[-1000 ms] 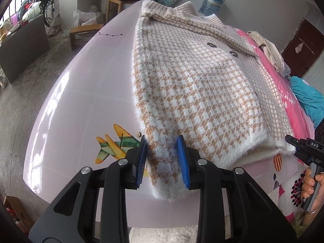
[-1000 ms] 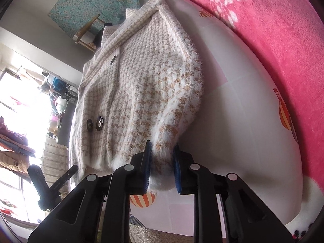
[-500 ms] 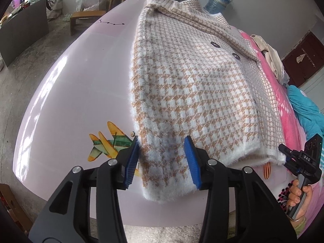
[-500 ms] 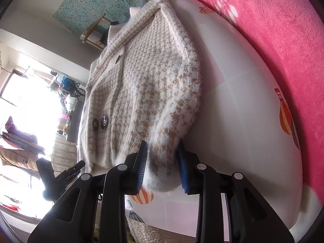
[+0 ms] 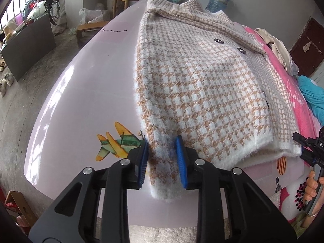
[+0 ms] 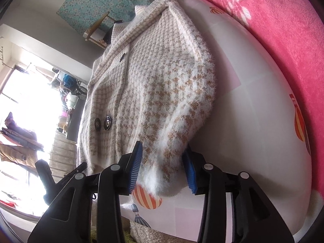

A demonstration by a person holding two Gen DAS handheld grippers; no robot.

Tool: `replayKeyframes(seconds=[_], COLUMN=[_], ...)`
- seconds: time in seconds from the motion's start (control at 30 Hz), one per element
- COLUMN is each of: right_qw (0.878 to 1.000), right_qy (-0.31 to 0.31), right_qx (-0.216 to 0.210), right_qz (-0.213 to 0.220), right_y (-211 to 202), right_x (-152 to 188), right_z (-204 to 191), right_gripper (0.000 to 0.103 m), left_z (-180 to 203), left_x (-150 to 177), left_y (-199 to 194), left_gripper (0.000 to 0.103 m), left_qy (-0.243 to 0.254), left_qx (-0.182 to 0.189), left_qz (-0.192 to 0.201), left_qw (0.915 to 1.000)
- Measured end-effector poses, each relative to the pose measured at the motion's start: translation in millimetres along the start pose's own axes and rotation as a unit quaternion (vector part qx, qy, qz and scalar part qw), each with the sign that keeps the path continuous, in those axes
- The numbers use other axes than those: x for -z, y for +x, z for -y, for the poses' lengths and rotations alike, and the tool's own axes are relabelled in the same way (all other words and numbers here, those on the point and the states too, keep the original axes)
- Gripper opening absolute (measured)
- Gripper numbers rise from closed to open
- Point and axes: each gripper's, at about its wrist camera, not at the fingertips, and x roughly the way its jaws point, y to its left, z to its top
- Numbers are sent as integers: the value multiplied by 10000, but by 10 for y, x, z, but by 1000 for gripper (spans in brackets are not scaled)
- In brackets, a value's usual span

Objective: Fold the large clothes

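Left wrist view: my left gripper [image 5: 162,158] is closing on the houndstooth cardigan [image 5: 202,85] hem, maybe already pinching; my right gripper [image 6: 164,166] is opening around its sleeve cuff [image 6: 162,174].

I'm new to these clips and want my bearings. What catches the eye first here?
A fuzzy tan-and-white checked cardigan with dark buttons lies spread on a pale pink sheet. Each cuff lies between blue pads: the left gripper is closing on the near sleeve end, and the right gripper is opening around the other. A bright pink blanket lies beyond the cardigan's right side.
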Motion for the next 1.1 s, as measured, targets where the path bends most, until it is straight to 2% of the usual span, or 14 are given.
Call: replayKeyframes(seconds=[0.1,0.27,0.37,0.6,0.8,0.97,1.1], right_qw=[9996,9943,9907,9780,9785,9793,9829], right_qy=[-197,-675,-885,-1446,-1477,-1457,-1341], right_qx=[192,810,1002,1376,1293,1291,1180], right_qz=[58,146,243,602,630,561,455], right_y=[38,26,-60,-322,-509,-602,-701], right_x=[-7,17,35,25,-64,-1,107], right_z=[-100,-244,-323,-654,-680,-702,-659], right_gripper=[38,15,10,9,8,8,8], left_z=[-13,27,66,66,129,135,67], left_x=[10,35,56,22,-12,49,122], left_y=[-31,-120,-212,-499,-697,-849,-947], left_gripper=[16,8,7,7,6,6,6], left_qy=[115,451,656,864,1043,1212,1312], left_qx=[10,-33,-32,153,320,466,425], left_qz=[28,235,454,753,884,781,569], left_qw=[9999,9987,9968,9933,9901,9885,9888])
